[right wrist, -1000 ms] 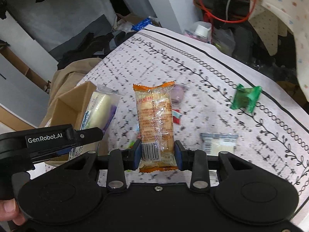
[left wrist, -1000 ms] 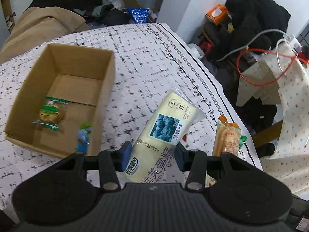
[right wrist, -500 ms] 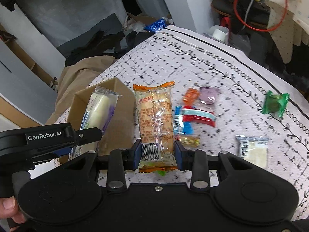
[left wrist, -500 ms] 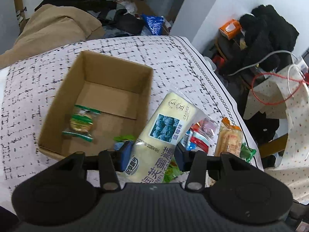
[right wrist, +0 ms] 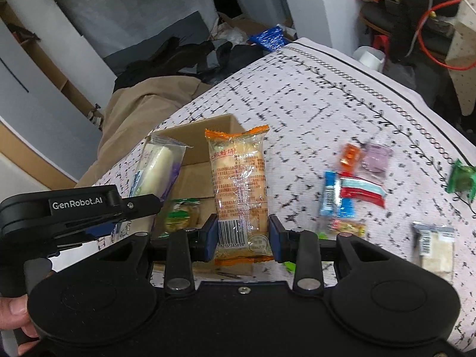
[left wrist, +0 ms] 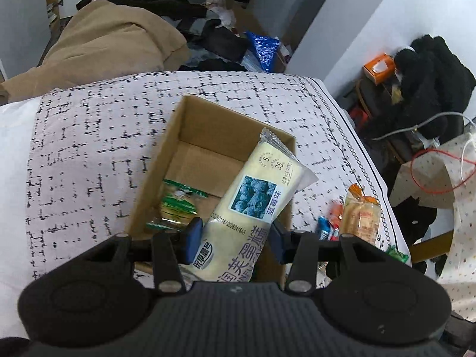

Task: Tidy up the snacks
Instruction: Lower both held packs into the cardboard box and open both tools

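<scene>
My left gripper (left wrist: 235,238) is shut on a pale yellow blueberry cake packet (left wrist: 255,199) and holds it over the open cardboard box (left wrist: 166,136). A green-wrapped snack (left wrist: 175,205) lies inside the box. My right gripper (right wrist: 241,238) is shut on an orange-edged clear pastry packet (right wrist: 239,184), held above the box's right edge (right wrist: 208,125). In the right wrist view the left gripper (right wrist: 98,208) and its packet (right wrist: 157,166) show at left. The pastry packet also shows in the left wrist view (left wrist: 360,217).
Several loose snacks lie on the patterned cloth right of the box: a blue and red pair (right wrist: 348,193), a purple one (right wrist: 376,160), a green one (right wrist: 461,178), a white one (right wrist: 435,244). A tan coat (left wrist: 113,47) and clutter lie beyond the table.
Both grippers have moved left towards the box with their packets. The blueberry packet now hangs over the box and the pastry packet is at its right edge.
</scene>
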The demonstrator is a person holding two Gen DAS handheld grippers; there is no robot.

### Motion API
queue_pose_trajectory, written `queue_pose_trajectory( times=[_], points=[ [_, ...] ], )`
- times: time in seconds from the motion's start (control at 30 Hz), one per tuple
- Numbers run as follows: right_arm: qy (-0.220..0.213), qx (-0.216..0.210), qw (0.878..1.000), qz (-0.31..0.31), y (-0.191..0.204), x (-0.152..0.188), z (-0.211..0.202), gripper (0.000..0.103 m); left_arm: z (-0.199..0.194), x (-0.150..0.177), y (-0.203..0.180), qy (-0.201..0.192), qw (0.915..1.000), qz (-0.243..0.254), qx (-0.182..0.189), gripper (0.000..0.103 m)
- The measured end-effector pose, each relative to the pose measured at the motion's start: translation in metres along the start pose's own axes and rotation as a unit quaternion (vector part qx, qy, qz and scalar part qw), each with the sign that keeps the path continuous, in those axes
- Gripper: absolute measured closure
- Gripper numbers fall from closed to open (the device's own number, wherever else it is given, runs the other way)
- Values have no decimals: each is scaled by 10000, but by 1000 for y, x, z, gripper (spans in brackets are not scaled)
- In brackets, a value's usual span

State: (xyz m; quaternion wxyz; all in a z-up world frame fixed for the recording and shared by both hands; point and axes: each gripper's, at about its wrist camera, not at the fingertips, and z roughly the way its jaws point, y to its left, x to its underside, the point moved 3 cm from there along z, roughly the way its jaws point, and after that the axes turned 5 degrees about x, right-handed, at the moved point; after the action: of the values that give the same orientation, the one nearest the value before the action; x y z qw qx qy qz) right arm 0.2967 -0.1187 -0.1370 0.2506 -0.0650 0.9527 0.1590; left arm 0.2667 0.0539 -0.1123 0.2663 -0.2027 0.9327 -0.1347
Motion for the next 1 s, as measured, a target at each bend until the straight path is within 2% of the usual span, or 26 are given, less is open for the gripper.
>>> queue_pose_trajectory(
  times=[0.33, 0.6, 0.63, 0.73, 0.93, 1.0],
  points=[
    [81, -40, 9999, -79, 24, -5, 13, 68, -2, -18, 30, -65, 9994, -339, 81, 56],
    [125, -198, 9997, -23, 34, -6, 22, 68, -6, -28, 39, -158, 9989, -441, 88, 49],
    [133, -246, 9996, -41, 36, -6, 22, 66, -6, -28, 40, -156, 9989, -441, 69, 49],
    [139, -238, 9996, -97, 39, -5, 22, 50, -7, -27, 42, -127, 9989, -452, 19, 45],
    [141, -181, 9997, 19, 30, -3, 20, 48, -7, -25, 46, -92, 9988, -479, -96, 37],
    [129, -146, 9998, 87, 23, -2, 17, 48, -6, -24, 44, -39, 9988, -474, -139, 32]
  ],
)
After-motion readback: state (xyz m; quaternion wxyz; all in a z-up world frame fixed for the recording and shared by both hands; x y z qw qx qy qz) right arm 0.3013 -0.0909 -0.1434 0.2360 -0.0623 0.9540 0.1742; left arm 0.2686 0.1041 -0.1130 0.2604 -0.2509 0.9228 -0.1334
